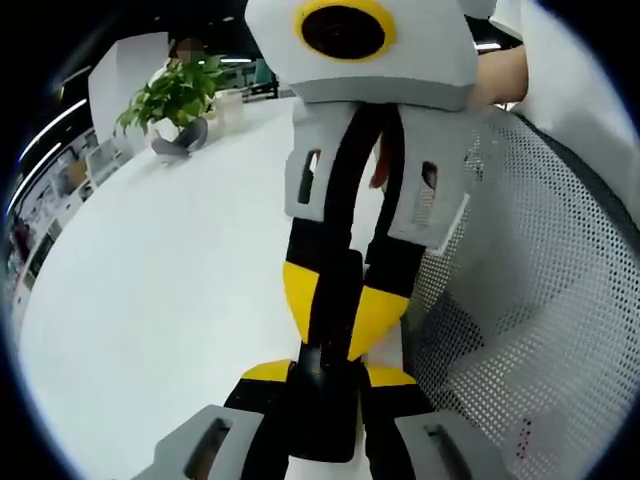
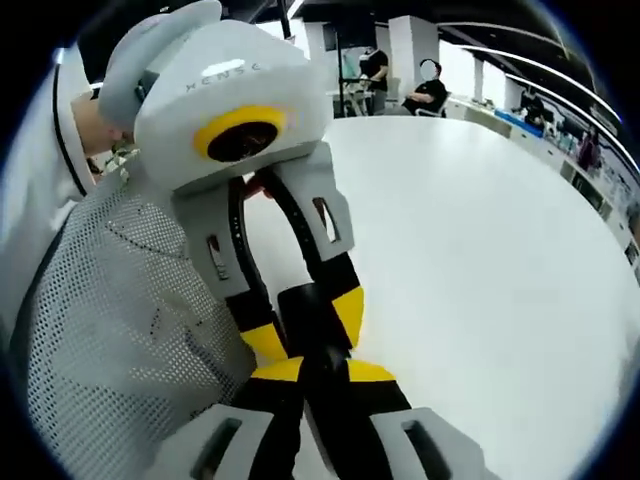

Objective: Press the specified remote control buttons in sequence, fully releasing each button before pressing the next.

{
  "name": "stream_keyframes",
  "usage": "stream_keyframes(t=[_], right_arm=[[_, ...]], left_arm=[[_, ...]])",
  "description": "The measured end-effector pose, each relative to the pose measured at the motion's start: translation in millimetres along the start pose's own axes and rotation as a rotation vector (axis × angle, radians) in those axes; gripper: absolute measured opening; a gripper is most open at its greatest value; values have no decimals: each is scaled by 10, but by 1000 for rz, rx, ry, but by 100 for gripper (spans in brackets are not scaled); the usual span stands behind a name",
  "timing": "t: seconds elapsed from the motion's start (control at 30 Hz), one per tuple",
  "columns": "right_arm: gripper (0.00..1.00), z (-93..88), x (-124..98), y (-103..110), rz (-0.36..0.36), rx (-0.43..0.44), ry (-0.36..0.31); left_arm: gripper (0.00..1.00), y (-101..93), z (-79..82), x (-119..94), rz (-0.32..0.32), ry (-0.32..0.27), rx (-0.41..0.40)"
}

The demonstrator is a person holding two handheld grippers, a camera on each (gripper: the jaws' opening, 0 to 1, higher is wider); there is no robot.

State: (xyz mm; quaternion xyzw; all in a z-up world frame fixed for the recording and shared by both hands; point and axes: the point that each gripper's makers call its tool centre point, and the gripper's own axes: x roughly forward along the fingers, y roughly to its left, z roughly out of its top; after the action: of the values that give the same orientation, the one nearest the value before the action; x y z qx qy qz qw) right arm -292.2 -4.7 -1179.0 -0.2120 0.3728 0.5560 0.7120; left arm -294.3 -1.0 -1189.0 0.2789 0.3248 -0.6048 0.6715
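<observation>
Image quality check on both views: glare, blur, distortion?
Left gripper view: table evenly bright, near blown out, almost no shadows; plant soft and bent by fisheye; right gripper close and fairly sharp. Right gripper view: same white table, ceiling lights curved at the edge, left gripper sharp.

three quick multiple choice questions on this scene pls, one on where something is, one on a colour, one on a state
1. Where does the potted plant stand?
A. on the white table, at its far side
B. on the floor
C. on a shelf

2. What colour are the left gripper's fingertips?
A. red
B. yellow
C. green

3. How do the left gripper's jaws stand?
A. wide open on nothing
B. closed around a leaf
C. closed on a slim black object

Answers:
1 A: the potted plant sits on the white table, far from the camera.
2 B: the left gripper has yellow fingertips.
3 C: the slim black object fills the gap between the jaws.
</observation>
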Motion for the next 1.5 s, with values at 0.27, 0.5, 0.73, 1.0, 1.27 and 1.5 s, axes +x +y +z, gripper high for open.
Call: stream_keyframes(t=[0.27, 0.5, 0.73, 1.0, 1.27, 1.5], right_arm=[[29, -255, -123, -61, -15, 10, 71], [25, -326, -116, -103, -39, -52, 118], [24, -319, -92, -88, -35, -167, 155], [22, -329, -72, -122, -36, -123, 147], [22, -311, -75, -142, -42, -57, 117], [22, -306, -70, -152, -36, -70, 124]], left_arm=[[25, 0, 0, 1, 1, 2, -1], [25, 1, 4, -4, 7, -14, -34], [26, 8, 42, -1, 37, -72, -196], [31, 161, 51, -54, 105, -99, -305], [46, 388, 271, -438, 250, -334, -415], [66, 533, 400, -854, 381, -556, -506]])
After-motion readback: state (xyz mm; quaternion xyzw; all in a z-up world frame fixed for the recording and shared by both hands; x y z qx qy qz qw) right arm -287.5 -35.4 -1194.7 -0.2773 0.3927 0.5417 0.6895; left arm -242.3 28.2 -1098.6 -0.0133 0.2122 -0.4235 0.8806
